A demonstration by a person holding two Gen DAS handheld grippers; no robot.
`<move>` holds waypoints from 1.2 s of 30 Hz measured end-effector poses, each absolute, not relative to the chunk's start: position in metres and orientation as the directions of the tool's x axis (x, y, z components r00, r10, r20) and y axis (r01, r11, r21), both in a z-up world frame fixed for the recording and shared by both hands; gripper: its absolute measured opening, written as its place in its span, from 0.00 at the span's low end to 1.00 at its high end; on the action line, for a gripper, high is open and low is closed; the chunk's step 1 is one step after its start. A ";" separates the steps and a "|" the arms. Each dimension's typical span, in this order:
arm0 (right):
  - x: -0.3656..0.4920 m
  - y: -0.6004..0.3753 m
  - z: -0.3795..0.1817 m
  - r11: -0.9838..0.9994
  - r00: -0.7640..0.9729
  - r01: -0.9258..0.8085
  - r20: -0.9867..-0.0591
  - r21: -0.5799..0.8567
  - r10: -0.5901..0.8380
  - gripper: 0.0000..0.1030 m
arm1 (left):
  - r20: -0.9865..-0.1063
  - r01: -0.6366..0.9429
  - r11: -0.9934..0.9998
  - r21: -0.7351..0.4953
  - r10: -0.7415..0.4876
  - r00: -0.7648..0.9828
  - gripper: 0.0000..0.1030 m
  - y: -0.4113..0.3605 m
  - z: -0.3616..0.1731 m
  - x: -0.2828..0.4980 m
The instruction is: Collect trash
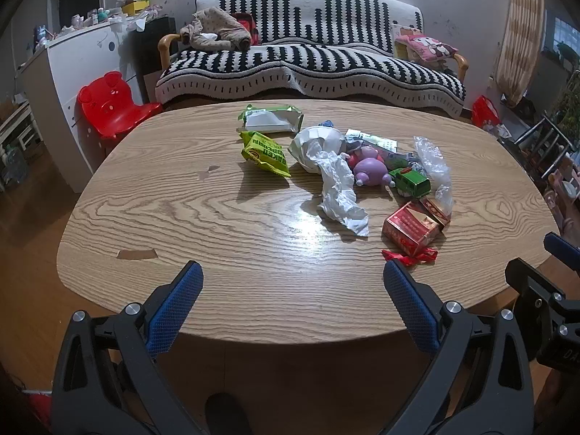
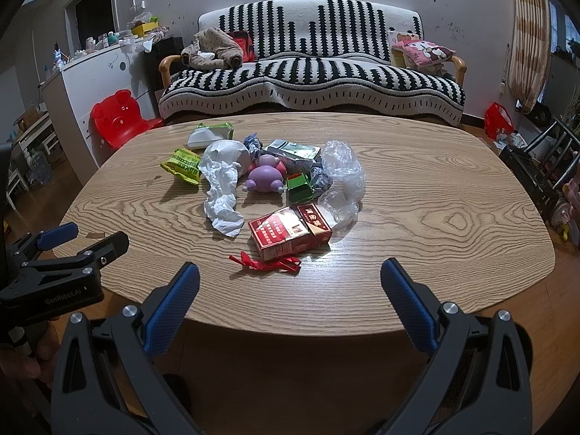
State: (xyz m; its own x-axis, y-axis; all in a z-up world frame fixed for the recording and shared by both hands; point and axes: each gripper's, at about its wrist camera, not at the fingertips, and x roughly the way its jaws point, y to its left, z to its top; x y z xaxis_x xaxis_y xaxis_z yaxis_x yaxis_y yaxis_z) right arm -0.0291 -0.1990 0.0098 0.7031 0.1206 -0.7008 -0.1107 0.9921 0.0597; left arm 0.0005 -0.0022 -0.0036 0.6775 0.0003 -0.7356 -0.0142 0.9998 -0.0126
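Note:
Trash lies in a pile on the wooden table: crumpled white paper, a yellow-green snack bag, a green-white wrapper, a red box, a red ribbon and clear plastic. A purple pig toy and a green toy car sit among it. My left gripper is open and empty at the near table edge. My right gripper is open and empty, just short of the ribbon and red box.
A striped sofa stands behind the table, with a red child's chair and a white cabinet to the left. Dark chairs stand at the right. The wood floor lies below the grippers.

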 end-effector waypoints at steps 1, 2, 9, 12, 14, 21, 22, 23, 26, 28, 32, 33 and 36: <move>-0.028 -0.198 0.009 0.992 0.702 -0.112 -0.702 0.060 0.121 0.93 | -0.736 -0.014 1.000 -0.014 -0.001 0.677 0.94 -0.002 -0.004 0.001; -0.028 -0.198 0.008 0.992 0.700 -0.115 -0.704 0.059 0.122 0.93 | -0.736 -0.013 1.000 -0.015 -0.003 0.677 0.94 -0.002 -0.004 0.001; -0.008 -0.205 -0.005 0.992 0.672 -0.112 -0.732 0.050 0.113 0.93 | -0.750 -0.026 0.999 -0.022 0.001 0.662 0.94 0.016 -0.010 0.016; 0.012 -0.213 -0.016 0.993 0.647 -0.094 -0.754 0.071 0.115 0.93 | -0.755 -0.034 0.999 -0.006 0.018 0.656 0.94 0.026 -0.013 0.041; 0.023 -0.215 -0.024 0.991 0.631 -0.102 -0.765 0.081 0.128 0.93 | -0.771 -0.022 1.000 -0.019 -0.001 0.636 0.94 0.032 -0.021 0.062; 0.063 -0.207 -0.051 0.992 0.603 -0.084 -0.788 0.089 0.122 0.94 | -0.804 -0.065 0.998 -0.004 0.036 0.593 0.94 0.039 -0.051 0.142; 0.066 -0.205 -0.054 0.992 0.599 -0.087 -0.792 0.088 0.123 0.94 | -0.802 -0.078 0.997 0.018 0.061 0.594 0.94 0.038 -0.055 0.151; 0.069 -0.202 -0.058 0.992 0.593 -0.091 -0.795 0.088 0.125 0.93 | -0.799 -0.094 0.995 0.041 0.090 0.595 0.94 0.037 -0.059 0.163; 0.080 -0.194 -0.073 0.990 0.551 -0.095 -0.823 0.103 0.139 0.93 | -0.806 -0.110 0.994 -0.007 0.059 0.589 0.94 0.040 -0.069 0.188; 0.085 -0.193 -0.080 0.989 0.535 -0.081 -0.832 0.123 0.147 0.93 | -0.814 -0.115 0.993 -0.013 0.056 0.578 0.94 0.041 -0.076 0.203; 0.099 -0.186 -0.092 0.992 0.521 -0.046 -0.845 0.119 0.126 0.93 | -0.828 -0.140 0.990 -0.024 0.059 0.558 0.94 0.046 -0.088 0.228; 0.102 -0.185 -0.094 0.991 0.517 -0.037 -0.846 0.126 0.126 0.93 | -0.828 -0.143 0.989 -0.036 0.050 0.559 0.94 0.047 -0.089 0.233; 0.116 -0.181 -0.101 0.988 0.497 0.011 -0.859 0.151 0.125 0.93 | -0.820 -0.153 0.986 -0.073 0.028 0.571 0.94 0.051 -0.091 0.246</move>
State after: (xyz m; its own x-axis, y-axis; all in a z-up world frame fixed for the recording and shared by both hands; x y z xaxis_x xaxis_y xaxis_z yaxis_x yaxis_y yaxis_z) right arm 0.1159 -0.1807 -0.1005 0.4970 0.1254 -0.8586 0.0112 0.9885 0.1508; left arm 0.2457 0.0507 -0.0911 0.5711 0.0284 -0.8204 -0.1532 0.9855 -0.0726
